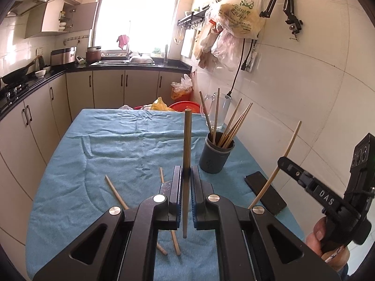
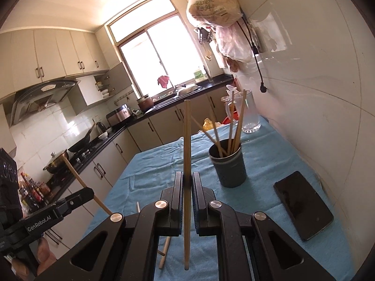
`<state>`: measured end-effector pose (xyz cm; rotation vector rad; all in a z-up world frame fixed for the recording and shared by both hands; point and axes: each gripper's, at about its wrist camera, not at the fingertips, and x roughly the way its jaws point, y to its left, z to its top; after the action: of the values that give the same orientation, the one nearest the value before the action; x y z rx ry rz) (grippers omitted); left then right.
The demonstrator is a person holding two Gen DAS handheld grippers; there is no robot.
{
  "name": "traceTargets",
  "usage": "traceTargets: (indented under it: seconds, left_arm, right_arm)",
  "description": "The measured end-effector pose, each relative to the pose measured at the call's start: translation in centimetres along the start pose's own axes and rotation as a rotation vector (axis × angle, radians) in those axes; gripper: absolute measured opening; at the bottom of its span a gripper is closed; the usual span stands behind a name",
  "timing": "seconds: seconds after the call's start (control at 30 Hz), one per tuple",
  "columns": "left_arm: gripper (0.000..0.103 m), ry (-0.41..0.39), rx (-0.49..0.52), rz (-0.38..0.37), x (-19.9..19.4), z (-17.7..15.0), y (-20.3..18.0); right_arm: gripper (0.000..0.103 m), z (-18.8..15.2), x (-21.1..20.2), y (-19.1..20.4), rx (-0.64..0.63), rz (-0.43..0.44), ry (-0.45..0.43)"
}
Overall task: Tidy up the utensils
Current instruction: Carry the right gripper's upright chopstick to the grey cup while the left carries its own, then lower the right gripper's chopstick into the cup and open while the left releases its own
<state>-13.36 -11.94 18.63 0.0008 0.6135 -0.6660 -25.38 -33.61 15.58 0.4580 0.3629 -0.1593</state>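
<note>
Jaws of both grippers pinch one chopstick each: left gripper (image 1: 186, 175), lettered "GenRobot.AI" at lower left of the right view; right gripper (image 2: 186, 179), marked "DAS". Dark cup (image 1: 216, 152) right of centre holds chopsticks.
</note>
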Motion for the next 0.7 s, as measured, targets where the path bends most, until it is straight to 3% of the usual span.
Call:
traceTargets:
  seconds: [0.37,0.7]
  left_arm:
    - [0.006,0.011,0.028,-0.052,3.8,5.9,-1.9]
    - [0.006,-0.043,0.01,-0.108,8.0,13.6,-4.0]
  right_arm:
    - [0.007,5.7,1.3,-3.8,0.068,-0.062,-0.055]
    - [0.007,12.4,4.0,-5.4,0.082,-0.127,-0.142]
